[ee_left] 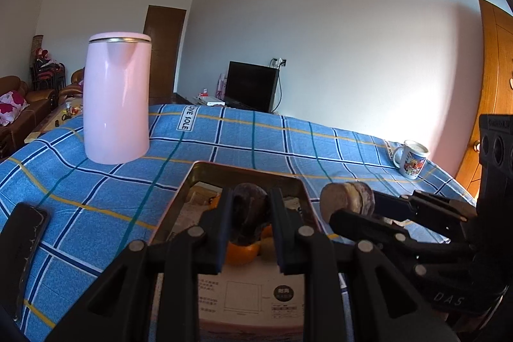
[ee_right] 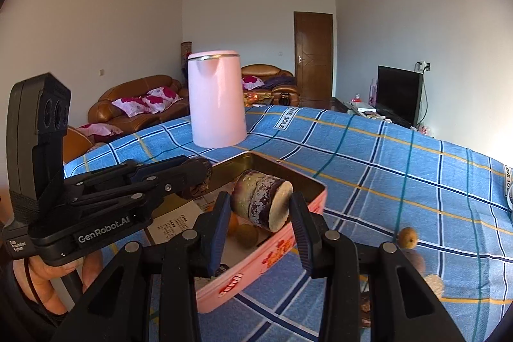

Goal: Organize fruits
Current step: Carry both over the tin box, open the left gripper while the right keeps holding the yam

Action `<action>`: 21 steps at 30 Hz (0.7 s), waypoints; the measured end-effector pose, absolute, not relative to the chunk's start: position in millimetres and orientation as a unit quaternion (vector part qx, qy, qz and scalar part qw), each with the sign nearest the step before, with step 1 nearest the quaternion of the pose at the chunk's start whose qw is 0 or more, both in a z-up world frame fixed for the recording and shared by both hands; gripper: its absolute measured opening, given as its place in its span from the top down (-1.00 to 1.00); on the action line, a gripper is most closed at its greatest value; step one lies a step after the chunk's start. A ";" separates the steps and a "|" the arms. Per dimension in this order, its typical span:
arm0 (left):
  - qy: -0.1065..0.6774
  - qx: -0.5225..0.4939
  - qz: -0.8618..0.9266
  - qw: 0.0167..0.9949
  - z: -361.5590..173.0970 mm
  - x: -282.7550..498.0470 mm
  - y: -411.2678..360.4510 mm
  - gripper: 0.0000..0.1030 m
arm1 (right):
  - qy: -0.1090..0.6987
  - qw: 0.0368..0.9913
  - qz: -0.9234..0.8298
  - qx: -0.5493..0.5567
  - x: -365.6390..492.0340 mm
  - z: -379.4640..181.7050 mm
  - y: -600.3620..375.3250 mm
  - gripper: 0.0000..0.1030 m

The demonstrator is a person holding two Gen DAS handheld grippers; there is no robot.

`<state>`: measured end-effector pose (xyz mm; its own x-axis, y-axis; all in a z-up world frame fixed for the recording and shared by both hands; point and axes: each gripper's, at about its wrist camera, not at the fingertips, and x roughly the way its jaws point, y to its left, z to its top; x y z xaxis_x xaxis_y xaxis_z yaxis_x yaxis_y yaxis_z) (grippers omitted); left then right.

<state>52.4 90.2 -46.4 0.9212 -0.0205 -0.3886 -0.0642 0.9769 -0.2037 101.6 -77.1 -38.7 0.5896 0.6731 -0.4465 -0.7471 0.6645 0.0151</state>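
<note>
- Both grippers are loaded: the left gripper (ee_left: 248, 215) pinches a dark purple chunk of fruit (ee_left: 249, 213) between its pads, and the right gripper (ee_right: 260, 210) clamps a cut piece with a purple skin and a pale cut face (ee_right: 261, 202).
- Each piece hangs over or just at the edge of the pink tin box (ee_right: 301, 241) on the blue checked cloth (ee_right: 384, 169); from these views I cannot tell which.
- Inside the box I can already make out an orange (ee_left: 242, 252) and a couple of yellowish fruits (ee_right: 247, 234), so part of the sorting looks done.
- Left to do, by my guess: set these two pieces down in the box, then fetch the small brownish fruit (ee_right: 407, 237) lying loose on the cloth to the right.
- Near it, at the frame's edge, are blurry bits I cannot identify.
- A pink kettle (ee_left: 117, 101) and a mug (ee_left: 412, 159) stand well apart from the box.
</note>
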 end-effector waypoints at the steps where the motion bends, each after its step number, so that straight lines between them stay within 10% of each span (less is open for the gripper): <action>1: 0.204 -0.111 0.014 0.973 -48.9 53.2 93.7 0.53 | 0.218 0.883 0.404 -0.095 100.1 -42.1 -70.1 0.23; 17: 0.237 -0.131 0.041 0.962 -63.6 59.5 117.6 0.52 | 0.306 0.841 0.414 -0.166 97.0 -76.0 -12.0 0.22; 21: 0.230 -0.135 0.052 0.962 -60.0 55.1 117.6 0.06 | 0.297 0.849 0.409 -0.152 96.0 -72.5 -23.1 -0.08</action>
<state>55.1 117.6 -60.0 0.8892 0.0378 -0.4559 -0.1621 0.9580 -0.2367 96.0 -23.1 -72.5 0.4888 0.6052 -0.6283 -0.7852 0.6191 -0.0146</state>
